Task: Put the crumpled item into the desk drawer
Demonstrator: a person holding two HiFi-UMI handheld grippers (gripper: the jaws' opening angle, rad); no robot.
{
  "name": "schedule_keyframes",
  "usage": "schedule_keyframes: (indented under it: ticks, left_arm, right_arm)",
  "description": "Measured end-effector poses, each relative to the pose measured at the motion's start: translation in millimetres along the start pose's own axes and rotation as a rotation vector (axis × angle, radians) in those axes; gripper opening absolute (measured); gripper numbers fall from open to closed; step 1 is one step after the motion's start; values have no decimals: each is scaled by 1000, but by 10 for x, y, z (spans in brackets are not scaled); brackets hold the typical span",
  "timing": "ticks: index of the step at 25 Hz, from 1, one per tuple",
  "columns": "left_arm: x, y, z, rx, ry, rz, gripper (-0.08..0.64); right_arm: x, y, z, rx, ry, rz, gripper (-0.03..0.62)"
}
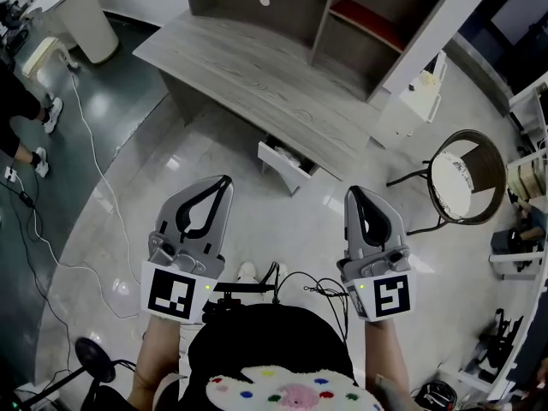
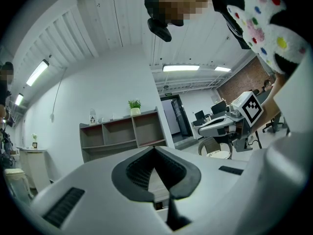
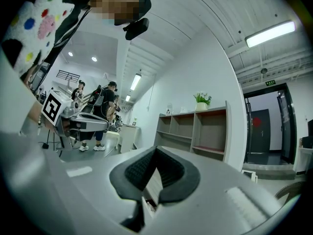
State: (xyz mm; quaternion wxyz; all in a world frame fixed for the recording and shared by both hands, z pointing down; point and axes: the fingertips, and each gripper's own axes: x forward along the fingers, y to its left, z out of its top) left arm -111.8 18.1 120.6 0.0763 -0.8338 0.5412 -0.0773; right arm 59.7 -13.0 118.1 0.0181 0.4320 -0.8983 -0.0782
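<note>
The grey wooden desk (image 1: pixel 248 67) stands ahead of me, and its white drawer (image 1: pixel 281 168) is pulled open below the front edge. Something pale lies inside the drawer; it is too small to tell what. My left gripper (image 1: pixel 226 180) and right gripper (image 1: pixel 351 192) hover side by side over the floor, short of the drawer. Both are shut with nothing between the jaws. In the left gripper view the left gripper (image 2: pixel 155 149) has its pads together, and the right gripper (image 2: pixel 227 124) shows beside it. The right gripper (image 3: pixel 156 150) looks the same in its own view.
A shelf unit (image 1: pixel 342 11) sits on the desk's back. A round chair (image 1: pixel 462 178) stands at the right, a white box (image 1: pixel 424 92) by the desk's end. Cables (image 1: pixel 77 255) trail over the glossy floor at the left. People (image 3: pixel 105 116) stand in the distance.
</note>
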Motion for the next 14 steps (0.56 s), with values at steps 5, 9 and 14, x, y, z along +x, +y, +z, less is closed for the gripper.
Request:
schedule_keyframes:
  ticks: [5,9,14]
  left_arm:
    - [2,-7,-36,-4,7,-3,6]
    - [18,-12,-34,-5,7,-3,6]
    - [60,17,-9,-9,-5,4,6]
  right_arm:
    - [9,17,-33,0,8,0,9]
    - [2,4,-44,3,12,-1,9]
    - [24,-28,-72,3,20,-5,9]
